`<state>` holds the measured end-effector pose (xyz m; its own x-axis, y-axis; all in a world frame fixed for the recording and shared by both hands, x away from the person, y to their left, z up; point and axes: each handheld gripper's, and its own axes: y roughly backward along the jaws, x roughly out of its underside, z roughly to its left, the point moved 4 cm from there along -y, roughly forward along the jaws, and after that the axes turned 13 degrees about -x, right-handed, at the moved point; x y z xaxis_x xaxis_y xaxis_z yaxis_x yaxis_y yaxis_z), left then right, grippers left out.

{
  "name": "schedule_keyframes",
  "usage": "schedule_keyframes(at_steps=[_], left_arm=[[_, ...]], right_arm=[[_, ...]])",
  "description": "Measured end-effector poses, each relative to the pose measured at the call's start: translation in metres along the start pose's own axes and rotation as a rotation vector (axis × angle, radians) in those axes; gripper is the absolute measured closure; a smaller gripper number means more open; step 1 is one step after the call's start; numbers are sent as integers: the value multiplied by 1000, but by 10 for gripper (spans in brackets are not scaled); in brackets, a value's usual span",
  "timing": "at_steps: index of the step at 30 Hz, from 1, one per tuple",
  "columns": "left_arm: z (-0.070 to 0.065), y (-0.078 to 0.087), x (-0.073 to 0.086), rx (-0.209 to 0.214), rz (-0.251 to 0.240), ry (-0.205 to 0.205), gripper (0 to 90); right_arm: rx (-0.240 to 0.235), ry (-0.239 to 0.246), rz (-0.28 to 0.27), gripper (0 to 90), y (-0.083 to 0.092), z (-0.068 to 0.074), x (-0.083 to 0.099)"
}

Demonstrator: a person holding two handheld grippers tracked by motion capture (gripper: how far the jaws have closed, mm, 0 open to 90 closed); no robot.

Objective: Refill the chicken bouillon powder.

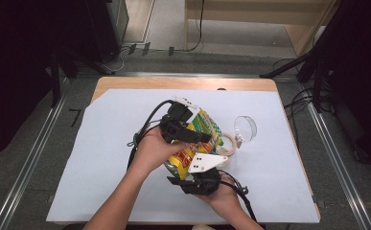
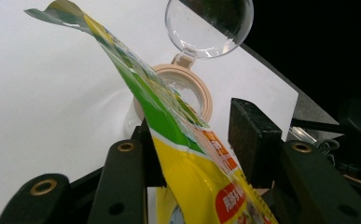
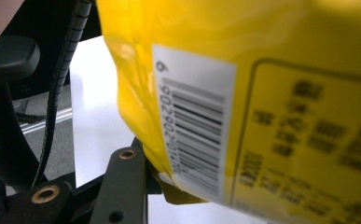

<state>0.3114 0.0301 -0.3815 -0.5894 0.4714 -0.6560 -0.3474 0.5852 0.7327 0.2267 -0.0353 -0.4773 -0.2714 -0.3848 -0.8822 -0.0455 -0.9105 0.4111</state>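
While held up off the white sheet (image 1: 101, 158) over the table (image 1: 183, 82), snack bag (image 1: 200, 136) (yellow/green foil pouch) taken as landmark; listed left to right in high view.

- Left hand (image 1: 149, 151): just left of bag, wrapped round left gripper (image 1: 200, 138). Jaws apart w/ bag's edge between them; in left gripper view the left pad against the foil, the right pad (image 2: 253, 140) clear of it w/ a gap. No clamp seen.
- Bag: centre of sheet, tilted, top end pointing away from person, near end down by the right gripper. Barcode label (image 3: 194, 126) on yellow back panel, seen in right gripper view.
- Right gripper (image 1: 192, 175): at bag's near end, below it in high view, grey plate on top, right hand (image 1: 224, 194) beneath. Bag's lower corner against left jaw; other jaw hidden behind foil, so clamped or not: cannot tell.
- Jar (image 1: 227, 143): just right of bag, beige rim, mouth open, on sheet.
- Clear lid (image 1: 245, 127): right of bag, hinged to jar rim, flipped open.
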Motion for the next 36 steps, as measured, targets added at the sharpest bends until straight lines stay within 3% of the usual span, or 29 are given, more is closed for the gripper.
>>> schedule_keyframes(at_steps=[5,7,11,18,20,25,29,36], left_arm=[[-2,5,2,23,-21,10,567],[-3,6,1,36,-33,21,536],[-4,6,2,40,-36,23,527],[-2,7,3,10,-16,24,540],[-1,4,3,-19,7,20,614],[-2,5,2,-36,9,27,662],[-3,5,0,-52,10,9,679],[-6,6,-6,-30,10,-3,699]], right_arm=[[-10,-7,-28,663,-2,3,-1],[-5,-36,-49,665,-1,1,-2],[1,-37,-51,664,1,1,-2],[2,-88,-69,668,1,-2,0],[-6,-104,-65,664,1,-3,-1],[-2,-90,-57,665,0,-3,0],[-5,-79,-51,660,-1,-2,-2],[-1,-43,-21,656,-3,-3,-3]])
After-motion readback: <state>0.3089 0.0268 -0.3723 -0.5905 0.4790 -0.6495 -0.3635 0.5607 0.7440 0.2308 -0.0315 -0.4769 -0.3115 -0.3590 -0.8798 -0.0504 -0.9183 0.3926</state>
